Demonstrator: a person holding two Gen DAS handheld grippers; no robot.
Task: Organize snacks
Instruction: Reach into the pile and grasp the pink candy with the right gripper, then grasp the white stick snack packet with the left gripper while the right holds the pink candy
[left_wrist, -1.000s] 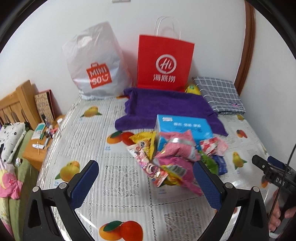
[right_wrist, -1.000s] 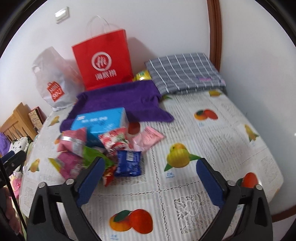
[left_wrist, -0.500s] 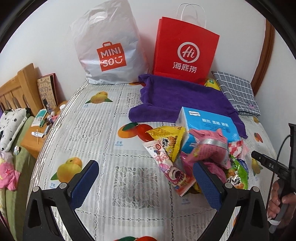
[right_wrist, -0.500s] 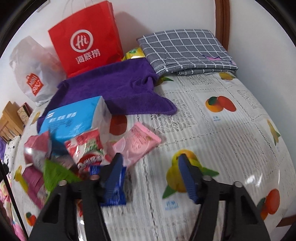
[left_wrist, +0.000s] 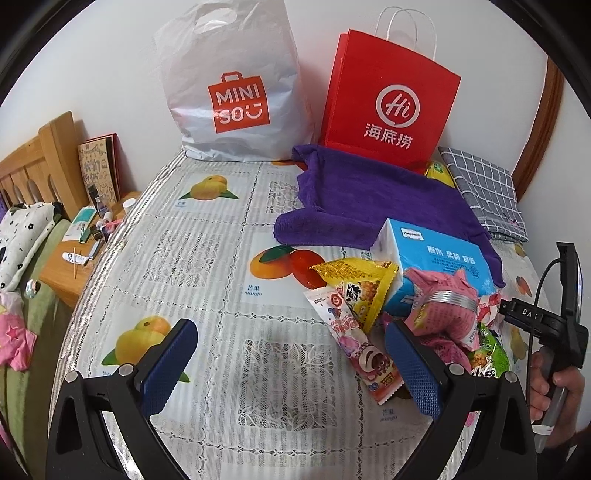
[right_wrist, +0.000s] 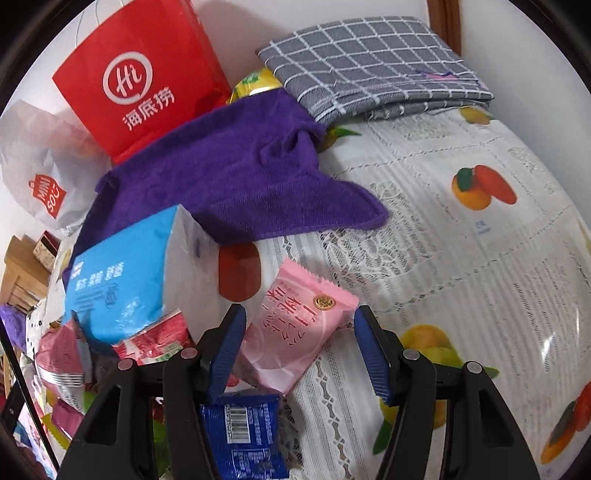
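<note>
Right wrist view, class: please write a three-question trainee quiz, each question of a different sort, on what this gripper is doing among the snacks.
1. True or false: the right gripper has the pink snack packet lying between its fingers.
2. Multiple choice: the purple towel lies in front of the (A) blue tissue pack, (B) red paper bag, (C) dark blue packet.
3. Short answer: which folded item sits at the far right corner against the wall?

Key
1. True; the jaws straddle it, with a gap showing at the right finger.
2. B.
3. The grey checked cloth.
</note>
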